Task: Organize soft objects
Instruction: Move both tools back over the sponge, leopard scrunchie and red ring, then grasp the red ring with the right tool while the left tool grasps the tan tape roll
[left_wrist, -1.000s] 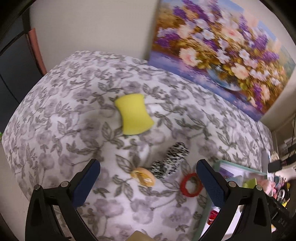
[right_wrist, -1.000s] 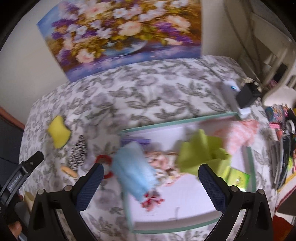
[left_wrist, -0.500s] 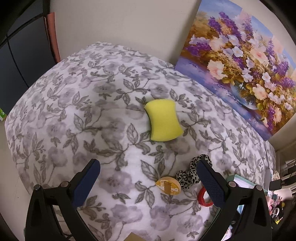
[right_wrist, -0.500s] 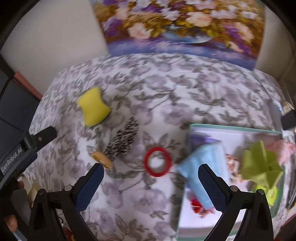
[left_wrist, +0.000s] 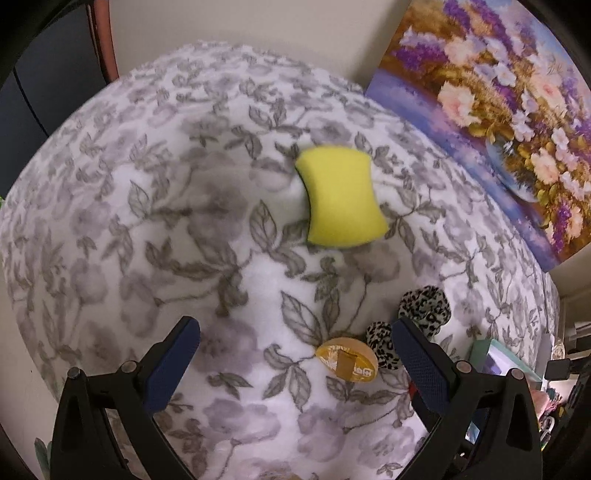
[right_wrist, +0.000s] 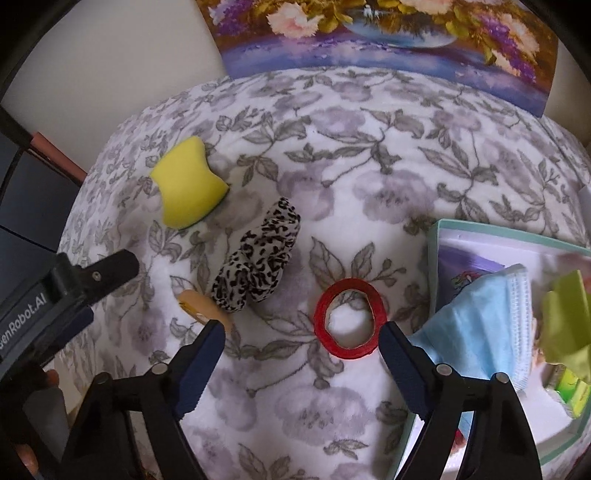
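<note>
Left wrist view: the left tool (left_wrist: 295, 365) hangs released, nothing between its 2 blue pads, above the grey-flowered bedspread (left_wrist: 147, 221). The yellow hourglass-shaped foam sponge (left_wrist: 341, 195) lies toward the bed's far edge, near the flower painting (left_wrist: 498, 110). Closer in, the leopard-print fabric scrunchie (left_wrist: 424, 306) touches an amber oval soap-like piece (left_wrist: 347, 358).

Right wrist view: the right tool (right_wrist: 301, 354) has just been narrowing its jaws, yet they stand apart with nothing between them; the red tape-like ring (right_wrist: 349, 317) lies on the bed just beyond the tips. At the bed's right edge, the mint-rimmed white tray (right_wrist: 480, 230) already holds a light-blue face mask (right_wrist: 484, 317) and a lime-green cloth (right_wrist: 565, 314). So the sorting looks partly done: sponge, scrunchie, ring and oval remain outside the tray.
</note>
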